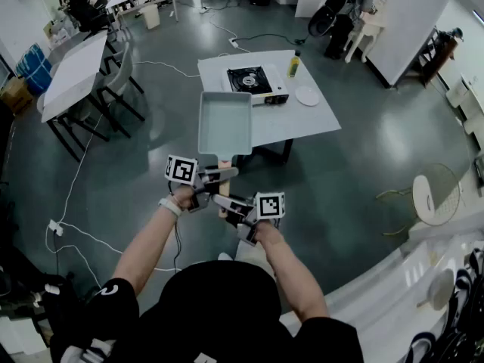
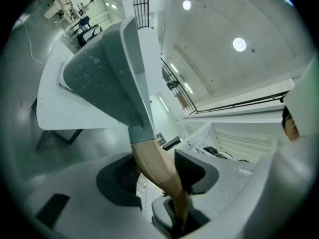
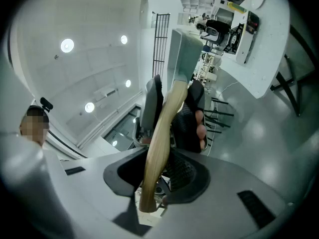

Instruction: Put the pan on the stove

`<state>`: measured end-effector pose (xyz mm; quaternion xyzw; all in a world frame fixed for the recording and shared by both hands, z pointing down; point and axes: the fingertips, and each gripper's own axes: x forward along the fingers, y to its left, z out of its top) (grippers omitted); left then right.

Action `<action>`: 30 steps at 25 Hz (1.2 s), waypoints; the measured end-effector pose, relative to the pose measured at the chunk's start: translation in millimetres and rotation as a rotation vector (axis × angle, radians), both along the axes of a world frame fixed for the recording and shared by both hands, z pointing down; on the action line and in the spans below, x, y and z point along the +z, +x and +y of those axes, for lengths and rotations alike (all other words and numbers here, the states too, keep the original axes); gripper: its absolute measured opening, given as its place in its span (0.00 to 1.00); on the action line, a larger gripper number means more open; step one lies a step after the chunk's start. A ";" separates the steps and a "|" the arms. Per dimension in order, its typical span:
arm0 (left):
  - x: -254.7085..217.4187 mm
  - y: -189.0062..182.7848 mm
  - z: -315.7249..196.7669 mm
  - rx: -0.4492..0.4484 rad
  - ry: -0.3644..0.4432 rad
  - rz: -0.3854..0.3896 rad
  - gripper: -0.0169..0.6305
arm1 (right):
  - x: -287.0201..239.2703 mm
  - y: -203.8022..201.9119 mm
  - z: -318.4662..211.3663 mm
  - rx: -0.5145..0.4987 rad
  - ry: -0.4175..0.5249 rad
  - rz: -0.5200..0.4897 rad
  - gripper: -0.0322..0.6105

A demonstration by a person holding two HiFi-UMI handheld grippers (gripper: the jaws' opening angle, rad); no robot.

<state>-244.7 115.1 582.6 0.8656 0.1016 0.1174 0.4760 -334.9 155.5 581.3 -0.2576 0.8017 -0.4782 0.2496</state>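
Both grippers are on the rectangular pan's (image 1: 224,122) wooden handle (image 2: 152,166). The left gripper (image 1: 224,175) is clamped on it closer to the pan body, and the right gripper (image 1: 227,203) is squeezed on the far end. The pan is held up in the air at the near edge of the white table (image 1: 302,121), and the portable gas stove (image 1: 257,84) sits further back beside a yellow bottle (image 1: 293,65) and a plate (image 1: 308,95)

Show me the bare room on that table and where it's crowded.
Bare: the table's near strip in front of the stove and plate, and the far corner left of the stove. The stove's top is bare too. Crowded: the far right, where bottle, plate and stove sit close. The pan hides the near left.
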 end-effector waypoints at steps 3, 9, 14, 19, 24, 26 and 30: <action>0.7 4.3 -6.1 0.003 0.006 0.001 0.34 | -1.5 3.9 -3.2 0.001 -0.010 -0.004 0.20; -8.0 23.2 -8.5 0.016 -0.095 0.064 0.34 | -1.0 20.7 -13.8 -0.002 -0.009 0.000 0.20; -4.0 38.7 -23.3 0.013 -0.096 0.059 0.34 | 0.0 35.4 -28.0 -0.013 -0.011 -0.005 0.20; 2.5 52.7 -41.4 0.015 -0.065 0.041 0.34 | 4.3 49.6 -44.1 -0.021 -0.021 -0.002 0.20; 11.3 71.1 -70.2 -0.009 -0.029 -0.006 0.34 | 8.5 72.1 -66.2 -0.027 -0.048 -0.007 0.20; 9.3 83.3 -78.0 -0.007 -0.044 0.005 0.34 | 9.3 84.6 -75.6 -0.029 -0.052 0.000 0.20; 2.5 108.4 -90.7 -0.011 -0.108 0.024 0.34 | 5.9 108.5 -93.1 -0.041 -0.054 0.005 0.20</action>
